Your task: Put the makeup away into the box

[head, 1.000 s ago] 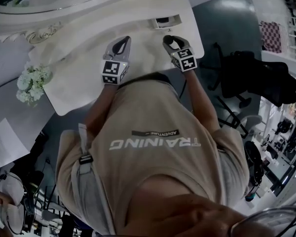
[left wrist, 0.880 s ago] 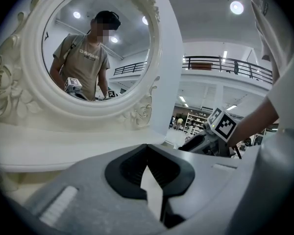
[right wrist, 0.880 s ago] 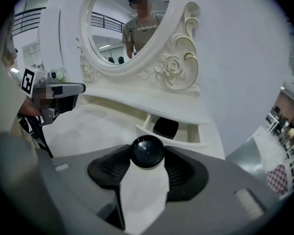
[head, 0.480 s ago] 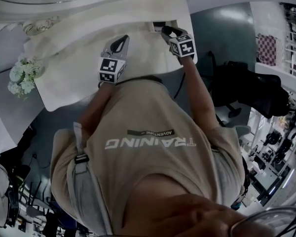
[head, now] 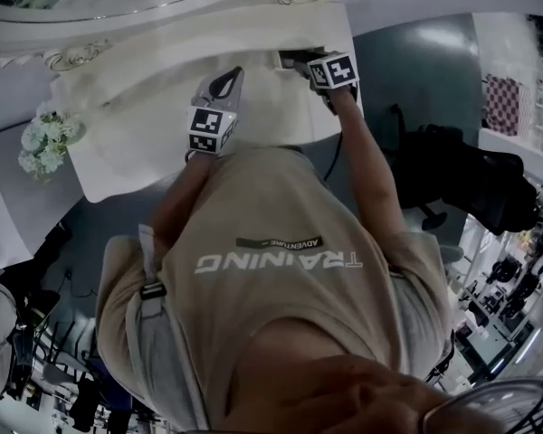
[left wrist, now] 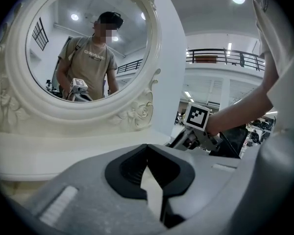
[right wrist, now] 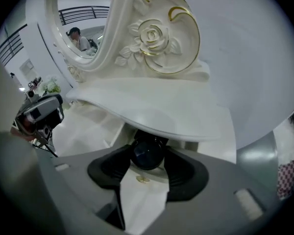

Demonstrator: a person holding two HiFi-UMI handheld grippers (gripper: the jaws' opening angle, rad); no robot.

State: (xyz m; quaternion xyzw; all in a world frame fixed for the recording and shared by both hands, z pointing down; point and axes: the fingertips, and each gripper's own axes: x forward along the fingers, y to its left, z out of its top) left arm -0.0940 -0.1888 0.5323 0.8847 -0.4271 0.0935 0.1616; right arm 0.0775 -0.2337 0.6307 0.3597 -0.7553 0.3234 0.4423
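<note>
**Makeup pot could slip or hit the ledge**

At the centre of the right gripper view, the right tool (right wrist: 146, 163) gapes wide around a dark round makeup pot (right wrist: 147, 152) tucked beneath the mirror ledge (right wrist: 157, 114). Closing off-centre may flick it away, and lifting may strike the ledge. The left tool (left wrist: 147, 148) is narrow and empty.

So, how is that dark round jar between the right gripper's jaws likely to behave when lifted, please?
The dark round jar looks glossy, so it may slip under a light squeeze. Being round, it could roll if nudged sideways. It fits between the jaws, so it is probably light.
</note>
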